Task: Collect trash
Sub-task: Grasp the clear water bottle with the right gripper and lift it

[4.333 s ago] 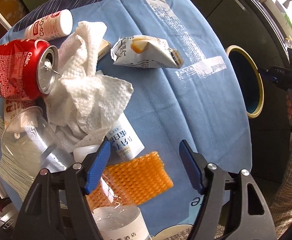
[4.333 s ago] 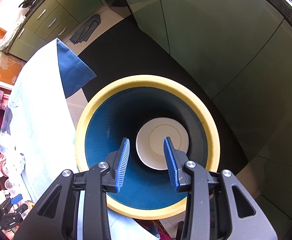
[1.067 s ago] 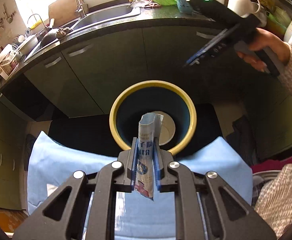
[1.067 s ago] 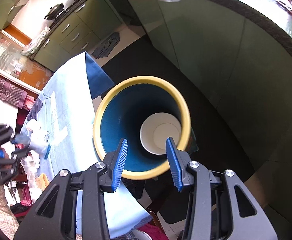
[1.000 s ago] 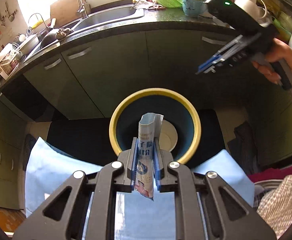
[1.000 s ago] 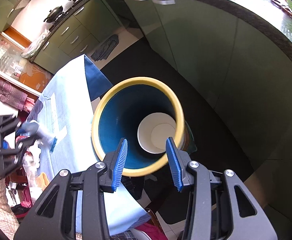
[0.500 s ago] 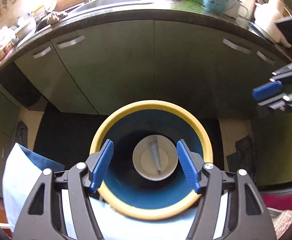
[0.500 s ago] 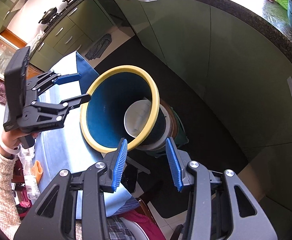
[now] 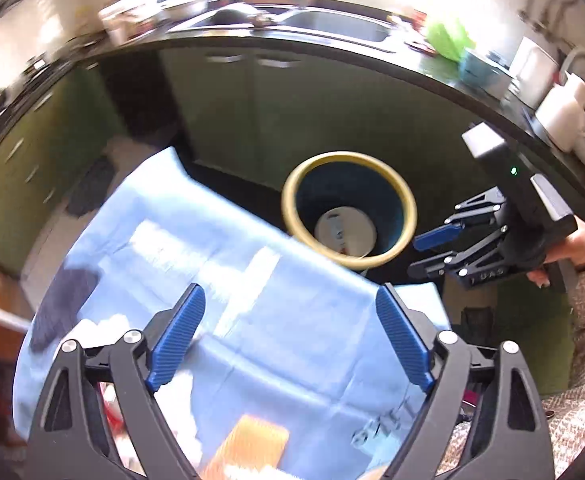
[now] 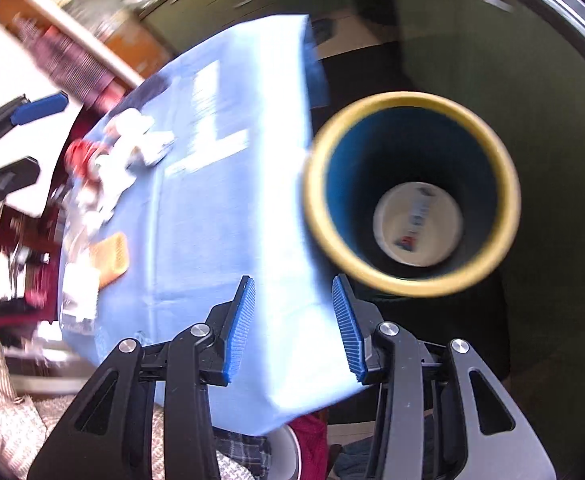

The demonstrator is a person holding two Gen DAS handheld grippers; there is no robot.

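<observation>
blue packet (image 10: 415, 222) now inside yellow-rimmed bin (image 9: 288, 200), left claw (image 9: 288, 340) released, right claw (image 10: 293, 326) parted, empty

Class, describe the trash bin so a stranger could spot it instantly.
Find the table with the light blue cloth. Just past its edge, on the dark floor before green cabinets, stands the trash bin: a round tub, alone in having a yellow rim and deep blue inside.

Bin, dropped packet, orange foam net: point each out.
bin (image 10: 408, 100), right wrist view, yellow rim.
packet (image 10: 414, 224), right wrist view, printed face, blurred.
orange foam net (image 10: 110, 258), right wrist view, middle.
</observation>
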